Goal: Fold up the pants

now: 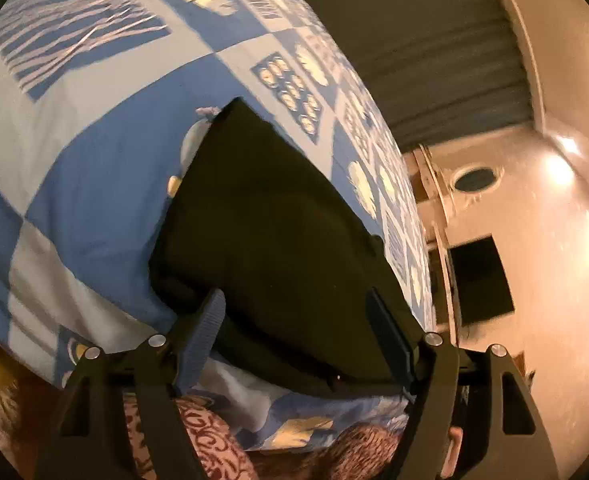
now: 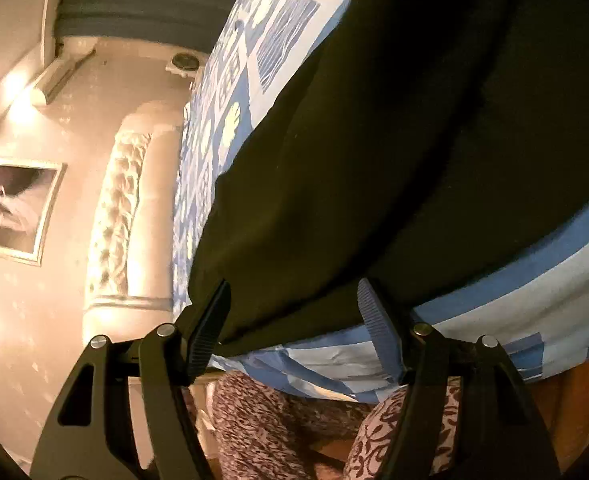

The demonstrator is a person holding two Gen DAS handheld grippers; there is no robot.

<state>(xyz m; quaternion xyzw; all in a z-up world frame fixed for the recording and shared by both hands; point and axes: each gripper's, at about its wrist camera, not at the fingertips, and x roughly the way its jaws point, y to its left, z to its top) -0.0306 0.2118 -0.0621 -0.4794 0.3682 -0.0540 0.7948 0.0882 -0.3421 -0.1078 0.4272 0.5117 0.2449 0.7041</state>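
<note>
Left wrist view: dark pants (image 1: 278, 220) are seen lying on the bed (image 1: 94, 152). Left gripper (image 1: 294, 332) and right gripper (image 2: 294, 316) are held open, gripping nothing. Next, an edge probably needs pinching for folding.

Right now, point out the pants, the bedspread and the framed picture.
pants (image 1: 278, 216): left wrist view, middle of the dark folded cloth.
bedspread (image 1: 94, 152): left wrist view, plain blue patch left of the pants.
framed picture (image 2: 12, 206): right wrist view, middle of the image.

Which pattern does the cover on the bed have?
The blue-and-white patchwork bed cover has squares with pale shells and wavy stripes; it shows best in the left wrist view.
</note>
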